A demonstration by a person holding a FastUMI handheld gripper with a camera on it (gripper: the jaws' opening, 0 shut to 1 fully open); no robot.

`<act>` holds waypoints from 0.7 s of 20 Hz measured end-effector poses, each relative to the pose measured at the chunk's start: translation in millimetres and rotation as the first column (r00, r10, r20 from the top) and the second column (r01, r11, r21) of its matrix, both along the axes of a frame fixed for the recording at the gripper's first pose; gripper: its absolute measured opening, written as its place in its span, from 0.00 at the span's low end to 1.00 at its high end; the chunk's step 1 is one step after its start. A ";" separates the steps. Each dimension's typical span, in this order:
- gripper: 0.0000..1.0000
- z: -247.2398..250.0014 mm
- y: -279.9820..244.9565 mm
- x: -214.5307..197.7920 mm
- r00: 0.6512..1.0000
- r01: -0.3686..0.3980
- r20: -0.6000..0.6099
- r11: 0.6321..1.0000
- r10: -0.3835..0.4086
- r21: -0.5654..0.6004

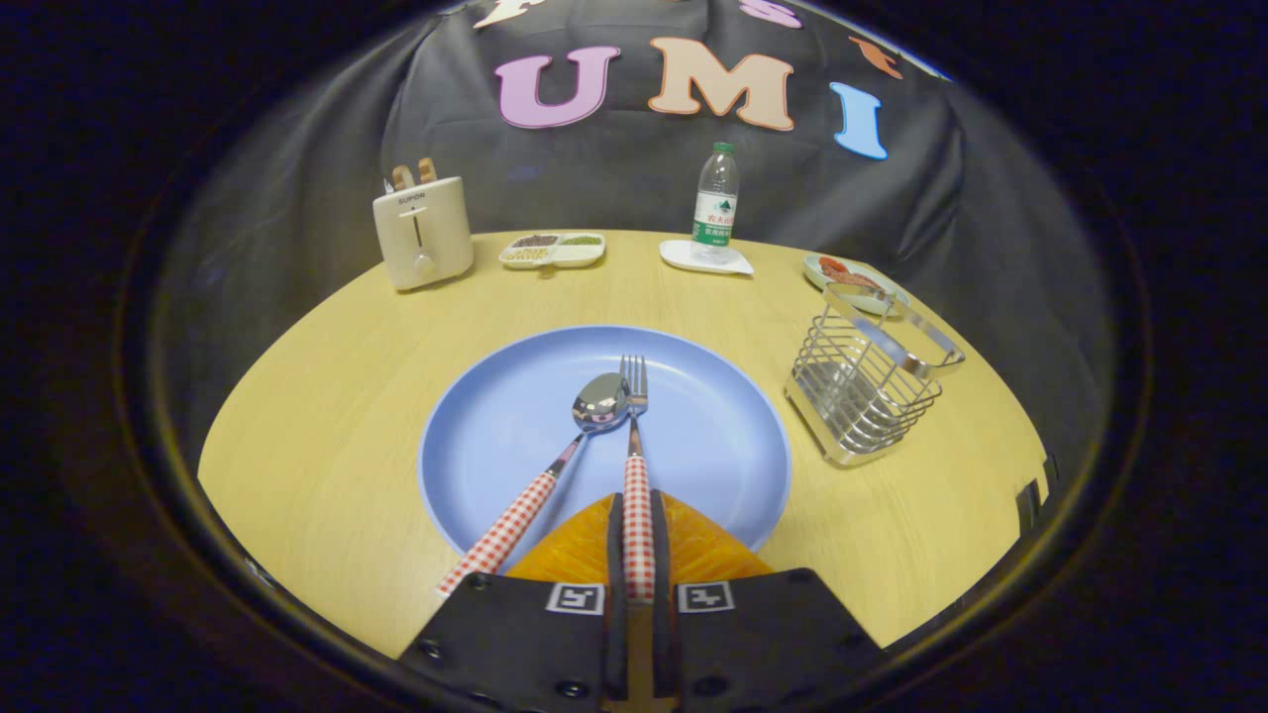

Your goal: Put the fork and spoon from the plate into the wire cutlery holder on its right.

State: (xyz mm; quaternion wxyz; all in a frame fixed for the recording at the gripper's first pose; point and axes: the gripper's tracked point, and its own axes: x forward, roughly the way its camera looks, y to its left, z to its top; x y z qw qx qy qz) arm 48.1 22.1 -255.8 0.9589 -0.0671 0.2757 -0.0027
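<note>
A blue plate (693,436) lies on the wooden table just ahead of my fingers. On it rest a fork (635,416) and a spoon (594,406), both with red-and-white checked handles. The fork's handle runs back between my two fingers, which press on it from both sides, so my gripper (638,515) is shut on it. The spoon's handle slants off to the left of my fingers, past the plate's rim. Right of the plate stands the wire cutlery holder (862,381), tilted in this view, with a flat metal handle on top.
At the table's far side stand a cream toaster (422,233), a divided dish of grains (552,249), a water bottle (715,203) on a white coaster, and a small plate of food (852,277) just behind the holder. The table's edge curves close on the right.
</note>
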 end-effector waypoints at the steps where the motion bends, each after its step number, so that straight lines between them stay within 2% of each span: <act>1: 0.12 1.6 0.2 -1.2 1.000 0.000 -0.002 1.000 0.000 0.001; 9: 0.12 28.2 -11.4 0.0 1.000 0.016 0.026 1.000 -0.016 -0.019; 14: 0.12 65.1 -19.7 -8.0 1.000 -0.002 0.022 1.000 0.001 0.017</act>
